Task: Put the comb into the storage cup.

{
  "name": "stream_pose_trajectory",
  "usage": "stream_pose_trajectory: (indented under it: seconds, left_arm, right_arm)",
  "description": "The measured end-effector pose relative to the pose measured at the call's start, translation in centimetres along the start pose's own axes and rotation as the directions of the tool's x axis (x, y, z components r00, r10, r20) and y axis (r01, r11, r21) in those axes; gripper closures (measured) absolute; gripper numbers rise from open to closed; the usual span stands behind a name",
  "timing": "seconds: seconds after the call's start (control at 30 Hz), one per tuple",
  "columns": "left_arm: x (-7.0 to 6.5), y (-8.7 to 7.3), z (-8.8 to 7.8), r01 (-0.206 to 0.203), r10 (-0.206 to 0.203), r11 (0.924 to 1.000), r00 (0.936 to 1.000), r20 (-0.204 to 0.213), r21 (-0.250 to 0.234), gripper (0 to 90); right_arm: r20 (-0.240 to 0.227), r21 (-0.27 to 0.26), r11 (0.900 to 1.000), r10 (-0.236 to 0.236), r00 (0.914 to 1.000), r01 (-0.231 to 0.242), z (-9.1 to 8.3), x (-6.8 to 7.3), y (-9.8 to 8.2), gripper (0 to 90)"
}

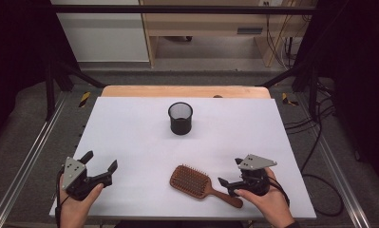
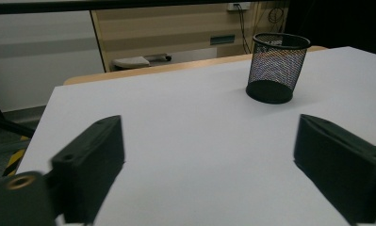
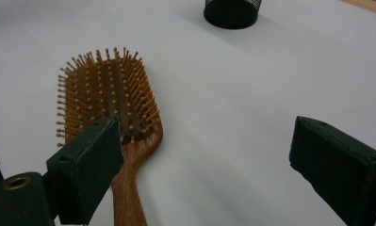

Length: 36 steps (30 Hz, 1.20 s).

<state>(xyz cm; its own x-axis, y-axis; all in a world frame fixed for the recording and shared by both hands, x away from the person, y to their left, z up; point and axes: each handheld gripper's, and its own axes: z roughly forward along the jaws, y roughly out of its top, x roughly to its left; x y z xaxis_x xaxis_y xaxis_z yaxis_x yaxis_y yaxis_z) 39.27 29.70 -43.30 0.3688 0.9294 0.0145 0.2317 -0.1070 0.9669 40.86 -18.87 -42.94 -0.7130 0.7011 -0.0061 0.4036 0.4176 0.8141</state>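
A wooden paddle hairbrush lies bristles up on the white table sheet, with its handle pointing to the front right. My right gripper stands open just right of the handle. In the right gripper view the hairbrush lies at the left, one jaw in front of its neck, and the right gripper has nothing between its jaws. My left gripper is open near the front left corner and holds nothing. In its own view the left gripper faces bare sheet.
A black mesh cup stands upright at the middle back of the sheet, also seen as the cup from the left and the cup's base from the right. The wooden table edge runs behind it.
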Motion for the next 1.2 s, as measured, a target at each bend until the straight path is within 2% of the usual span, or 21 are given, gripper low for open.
stream_pose_trajectory:
  seconds: [0.17,0.23,0.33,0.43,0.7,0.93,1.2]
  left_arm:
    - [-0.2,-0.2,0.2,-0.020,0.020,0.9998,0.9997,0.009,-0.005,3.2]
    - [-0.2,-0.3,0.4,-0.022,0.022,0.9997,0.9998,0.000,0.007,3.1]
    - [-0.3,-0.5,0.7,-0.025,0.025,0.9993,0.9997,0.009,0.026,2.9]
    - [-0.4,-0.5,0.7,-0.030,0.030,0.9992,0.9995,0.012,0.025,2.9]
    - [-0.7,-0.7,1.1,-0.050,0.049,0.9979,0.9985,0.024,0.042,2.8]
    - [-0.8,-0.7,1.2,-0.054,0.053,0.9979,0.9980,0.036,0.036,2.8]
    - [-0.7,-0.7,1.4,-0.050,0.049,0.9979,0.9983,0.030,0.040,2.7]
  right_arm:
    - [-0.021,0.047,0.998,-0.033,0.9993,0.034,0.4,0.4,0.1,9.9]
    - [-0.036,0.066,0.997,-0.045,0.9983,0.047,0.5,0.5,0.1,9.9]
    - [-0.062,0.104,0.992,-0.067,0.9959,0.073,0.8,0.7,0.2,9.9]
    - [-0.077,0.135,0.986,-0.090,0.9930,0.100,1.0,0.9,0.2,9.9]
    - [-0.112,0.185,0.976,-0.099,0.9888,0.119,1.3,1.1,0.1,9.9]
    - [-0.147,0.239,0.957,-0.135,0.9799,0.167,2.0,2.0,0.1,9.7]
    - [-0.174,0.278,0.940,-0.152,0.9730,0.197,3.0,2.8,0.1,8.9]
